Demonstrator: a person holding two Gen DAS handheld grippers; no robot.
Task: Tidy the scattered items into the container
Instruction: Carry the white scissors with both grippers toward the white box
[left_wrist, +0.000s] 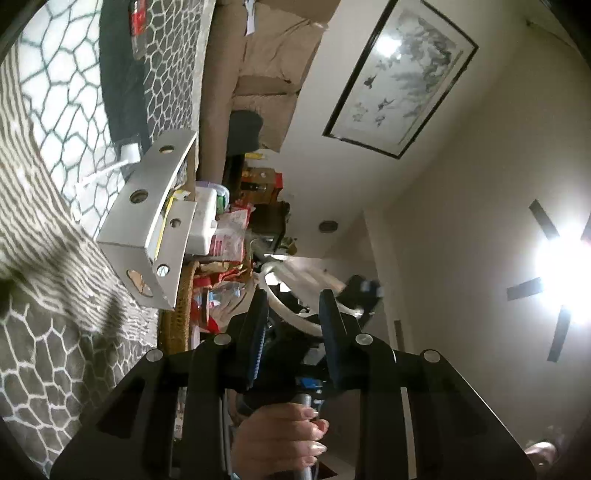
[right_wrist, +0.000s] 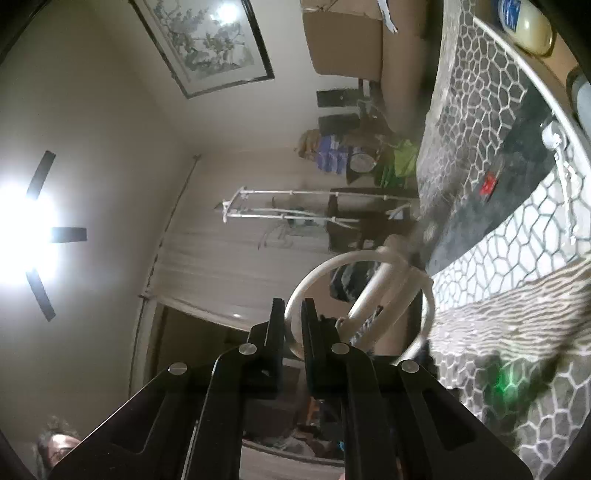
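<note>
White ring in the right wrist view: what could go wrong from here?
1. The right gripper pinches the white ring only at its thin rim, so it may swivel or slip out.
2. In the left wrist view, the left gripper straddles what looks like the same ring without clearly pressing on it; closing off-centre could knock it loose.

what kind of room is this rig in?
Most likely a lived-in home room, perhaps a living room or bedroom. Clues: a framed ink painting on the wall, a ceiling fan with a bright light, a patterned grey rug and a white drying rack.
</note>
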